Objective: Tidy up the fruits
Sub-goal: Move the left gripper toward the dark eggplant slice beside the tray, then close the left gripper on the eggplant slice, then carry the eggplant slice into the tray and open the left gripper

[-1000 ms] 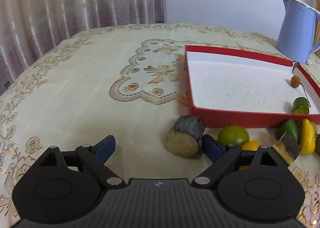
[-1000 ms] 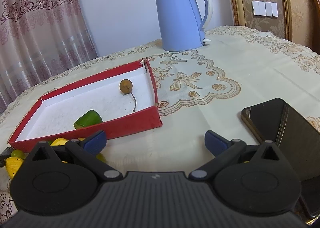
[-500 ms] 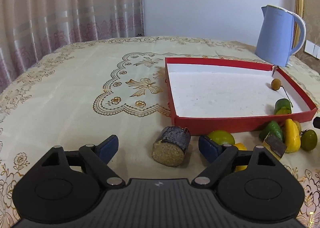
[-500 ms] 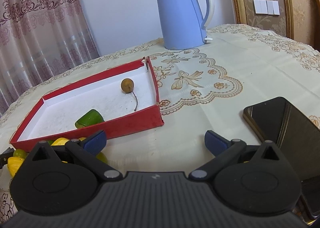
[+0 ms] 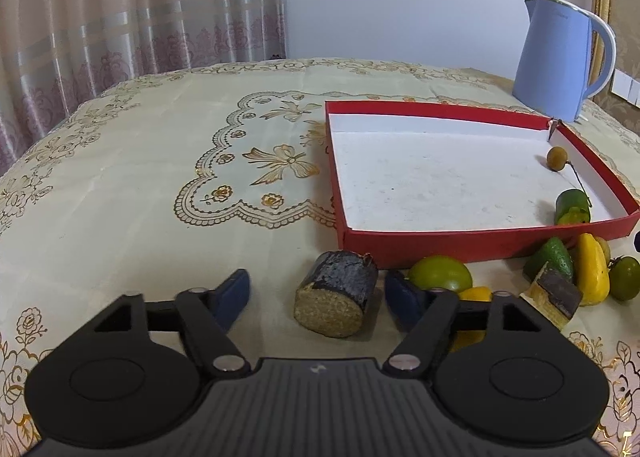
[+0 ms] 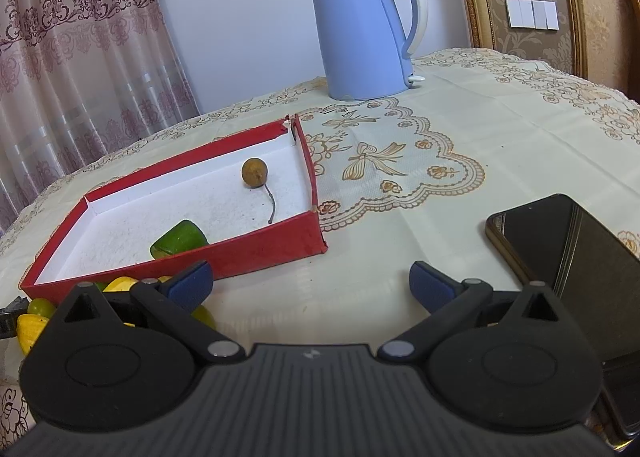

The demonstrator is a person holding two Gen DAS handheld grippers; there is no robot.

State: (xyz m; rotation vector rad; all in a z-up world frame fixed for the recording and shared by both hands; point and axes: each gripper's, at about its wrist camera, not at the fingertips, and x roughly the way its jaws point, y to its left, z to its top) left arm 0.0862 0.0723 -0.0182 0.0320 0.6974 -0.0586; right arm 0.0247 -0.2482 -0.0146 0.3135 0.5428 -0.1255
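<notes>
A red tray (image 5: pixel 440 245) with a white floor holds a small brown fruit (image 5: pixel 557 158) with a stem and a green piece (image 5: pixel 573 205). My left gripper (image 5: pixel 318 293) is open, its jaws on either side of a dark cylinder piece (image 5: pixel 338 303) lying on the cloth in front of the tray. A green round fruit (image 5: pixel 440 275), yellow fruits (image 5: pixel 592 273), an avocado (image 5: pixel 550 257) and a dark wedge (image 5: pixel 554 299) lie to its right. My right gripper (image 6: pixel 310 287) is open and empty in front of the tray's corner (image 6: pixel 260 257).
A blue kettle (image 6: pixel 362 29) stands behind the tray. A black phone (image 6: pixel 568 253) lies on the cloth at the right of the right gripper. Curtains hang behind the round table with its embroidered cloth (image 5: pixel 140 177).
The left gripper has swung right and come closer, so the dark cylinder now sits between its jaws. The right gripper has barely moved.
</notes>
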